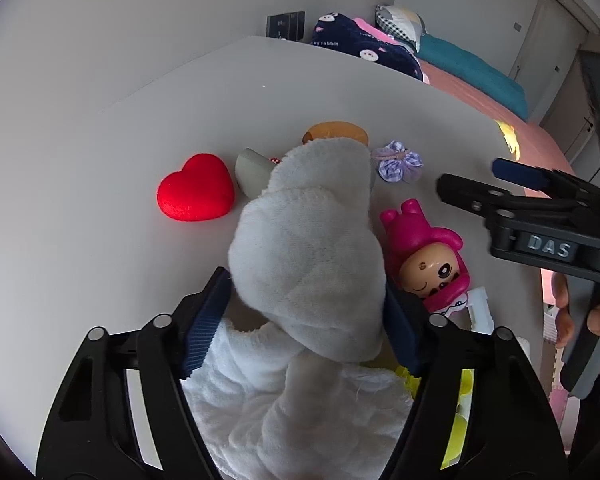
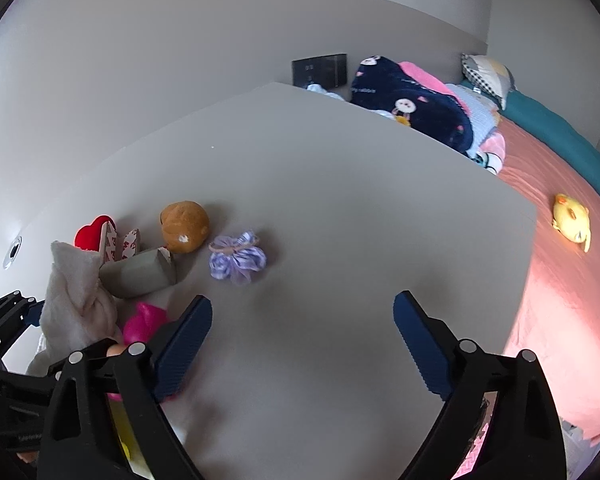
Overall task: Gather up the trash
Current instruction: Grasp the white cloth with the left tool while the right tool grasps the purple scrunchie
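1. Nearest the left-wrist camera, the left gripper (image 1: 308, 316) has its blue pads on either side of a bunched white cloth (image 1: 308, 248), and they appear to press into its sides. This looks like a pinch low on the bundle, so the limp fabric can come up in one piece (how firm the hold is cannot be told).
2. The right gripper (image 2: 302, 344) hangs over bare table (image 2: 340, 184) with its jaws spread wide and nothing between them. It is probably kept free for the next item.
3. Just beside the cloth lies a pink doll figure (image 1: 424, 256), touching or nearly touching its right side. A careless lift might drag it.
4. A little further on sit a red heart cushion (image 1: 196, 188), a grey wedge-shaped block (image 2: 140, 274), a brown round toy (image 2: 185, 227) and a lilac fabric scrunchie (image 2: 238, 258), clustered toward the table's left.
5. The right and far parts of the table are open, which leaves the right gripper room to sweep in. The right edge drops off toward a pink bed (image 2: 560, 280), where a yellow toy (image 2: 572, 222) lies well apart.
6. No bin shows in either view, so where the trash goes cannot be told.
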A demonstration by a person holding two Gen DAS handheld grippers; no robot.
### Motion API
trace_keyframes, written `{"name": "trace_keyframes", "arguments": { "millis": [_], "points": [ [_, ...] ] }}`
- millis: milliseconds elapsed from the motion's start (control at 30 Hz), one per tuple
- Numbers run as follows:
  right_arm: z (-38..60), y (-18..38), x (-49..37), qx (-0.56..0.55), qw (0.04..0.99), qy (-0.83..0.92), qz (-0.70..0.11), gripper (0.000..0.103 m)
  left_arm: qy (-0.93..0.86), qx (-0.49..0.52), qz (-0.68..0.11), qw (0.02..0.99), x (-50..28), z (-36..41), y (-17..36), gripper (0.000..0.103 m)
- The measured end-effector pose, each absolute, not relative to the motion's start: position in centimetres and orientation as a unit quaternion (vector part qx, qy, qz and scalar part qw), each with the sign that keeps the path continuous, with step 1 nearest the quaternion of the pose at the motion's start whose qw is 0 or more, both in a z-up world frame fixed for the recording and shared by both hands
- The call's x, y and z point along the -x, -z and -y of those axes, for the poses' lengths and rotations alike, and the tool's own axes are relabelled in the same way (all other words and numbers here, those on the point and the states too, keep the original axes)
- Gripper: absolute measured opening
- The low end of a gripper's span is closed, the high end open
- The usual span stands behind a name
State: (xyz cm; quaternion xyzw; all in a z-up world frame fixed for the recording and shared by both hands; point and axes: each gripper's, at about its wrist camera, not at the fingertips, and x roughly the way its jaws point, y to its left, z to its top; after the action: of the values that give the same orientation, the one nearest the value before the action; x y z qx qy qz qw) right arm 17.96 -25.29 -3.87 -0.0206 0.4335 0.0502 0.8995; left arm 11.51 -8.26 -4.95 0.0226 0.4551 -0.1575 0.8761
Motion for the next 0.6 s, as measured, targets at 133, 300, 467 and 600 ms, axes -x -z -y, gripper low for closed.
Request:
{"name": "trace_keyframes", "arguments": {
  "millis": [133, 300, 467, 600],
  "points": [
    [24.0, 4.1, -19.0, 0.037, 0.897, -0.059, -0.436, 0.082, 0.156, -0.025, -0.449, 0.879, -11.3, 8.1, 4.9, 0.057],
    [22.8, 4.6, -20.2, 0.047, 0.893, -0.067, -0.444, 0.072, 0.16, -0.029, -0.448, 0.879, -11.2, 7.9, 4.9, 0.053],
    [22.1, 5.2, -21.2, 0.047, 0.886, -0.072, -0.456, 0.046, 0.144, -0.018, -0.45, 0.881, -11.4, 7.1, 4.7, 0.052],
    [21.7, 5.2, -21.6, 0.049, 0.885, -0.081, -0.456, 0.035, 0.134, -0.012, -0.449, 0.884, -11.4, 6.8, 4.8, 0.05]
  ]
}}
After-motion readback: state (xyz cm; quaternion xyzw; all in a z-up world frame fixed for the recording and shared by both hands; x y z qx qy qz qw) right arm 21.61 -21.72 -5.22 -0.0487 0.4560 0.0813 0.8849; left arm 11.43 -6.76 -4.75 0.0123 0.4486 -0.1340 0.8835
